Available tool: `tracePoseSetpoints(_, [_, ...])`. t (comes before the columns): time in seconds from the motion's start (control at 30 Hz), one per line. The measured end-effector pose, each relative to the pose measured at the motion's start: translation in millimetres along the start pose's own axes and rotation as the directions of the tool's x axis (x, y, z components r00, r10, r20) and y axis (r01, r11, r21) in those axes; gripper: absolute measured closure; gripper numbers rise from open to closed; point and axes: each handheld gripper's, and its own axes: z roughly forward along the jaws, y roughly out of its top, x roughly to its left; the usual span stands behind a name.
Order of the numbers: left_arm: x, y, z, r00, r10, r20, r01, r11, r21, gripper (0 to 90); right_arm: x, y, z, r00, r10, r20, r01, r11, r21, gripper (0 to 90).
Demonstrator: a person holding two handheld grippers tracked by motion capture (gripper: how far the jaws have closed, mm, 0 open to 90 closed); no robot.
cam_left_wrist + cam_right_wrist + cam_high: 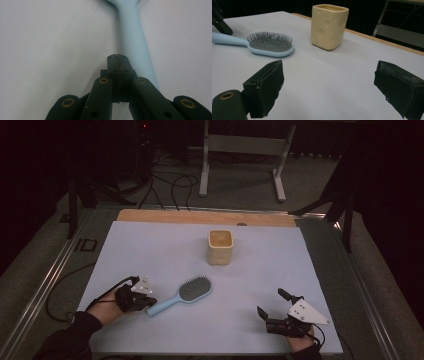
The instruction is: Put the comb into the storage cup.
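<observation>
A light blue hairbrush (182, 296) with dark bristles lies flat on the white tabletop (150, 250), left of centre, its handle pointing toward the left hand. My left gripper (150, 302) sits right at the handle's end. In the left gripper view its jaws (117, 58) are pressed together with nothing between them, and the handle (132, 37) runs past on their right. My right gripper (270, 301) rests near the front right edge, its jaws (329, 75) wide apart and empty. The right gripper view shows the brush (270, 43) and the left gripper (219, 22) beyond it.
A cream square cup (220, 247) with dimpled sides stands upright at the back centre, also seen in the right gripper view (329, 26). A wooden strip (200, 216) borders the far edge. Cables (170, 185) and a metal stand (205, 165) are on the floor behind.
</observation>
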Motion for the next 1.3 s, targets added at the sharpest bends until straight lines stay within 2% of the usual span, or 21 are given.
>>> tracePoseSetpoints(0.4, [-21.1, 4.0, -1.3, 0.9987, 0.038, 0.035, -0.038, 0.9992, 0.010, 90.0, 1.2, -0.1, 0.9, 1.0000, -0.001, 0.000, 0.001, 1.000, 0.005, 9.1])
tracePoseSetpoints(0.57, [-24.8, 5.8, -2.1, 0.9973, 0.043, 0.060, -0.043, 0.9990, 0.009, 90.0, 1.3, -0.1, 1.0, 1.0000, -0.002, -0.003, 0.002, 1.000, 0.007, 9.1])
tracePoseSetpoints(0.67, [-24.5, 6.4, -3.0, 0.9975, 0.050, 0.050, -0.050, 0.9986, 0.015, 90.0, 1.0, -0.3, 1.0, 1.0000, -0.003, -0.003, 0.003, 1.000, 0.007, 9.1])
tracePoseSetpoints(0.87, [-16.8, 7.4, -9.7, 0.9999, -0.009, -0.007, 0.009, 0.9999, 0.015, 90.0, 1.2, -0.1, 0.8, 1.0000, -0.003, -0.002, 0.003, 1.000, 0.006, 9.1])
tracePoseSetpoints(0.9, [-16.0, 7.6, -10.6, 0.9996, -0.028, -0.001, 0.028, 0.9996, 0.005, 90.0, 1.3, -0.1, 0.8, 1.0000, 0.001, -0.001, -0.001, 1.000, 0.007, 9.1])
tracePoseSetpoints(1.03, [-12.9, 9.8, -15.2, 0.9988, -0.042, -0.023, 0.043, 0.9990, 0.010, 90.0, 1.0, -0.2, 1.0, 1.0000, -0.003, -0.001, 0.003, 1.000, 0.007, 9.1])
tracePoseSetpoints(1.17, [-10.1, 13.7, -21.9, 0.9964, -0.076, -0.037, 0.076, 0.9970, -0.015, 90.0, 1.0, -0.2, 1.1, 1.0000, -0.004, -0.001, 0.004, 1.000, 0.008, 9.1])
tracePoseSetpoints(1.3, [-8.1, 21.2, -31.5, 0.9901, -0.130, -0.053, 0.127, 0.9904, -0.054, 89.9, 0.9, -0.6, 1.5, 1.0000, 0.000, -0.002, 0.000, 1.000, 0.009, 9.1])
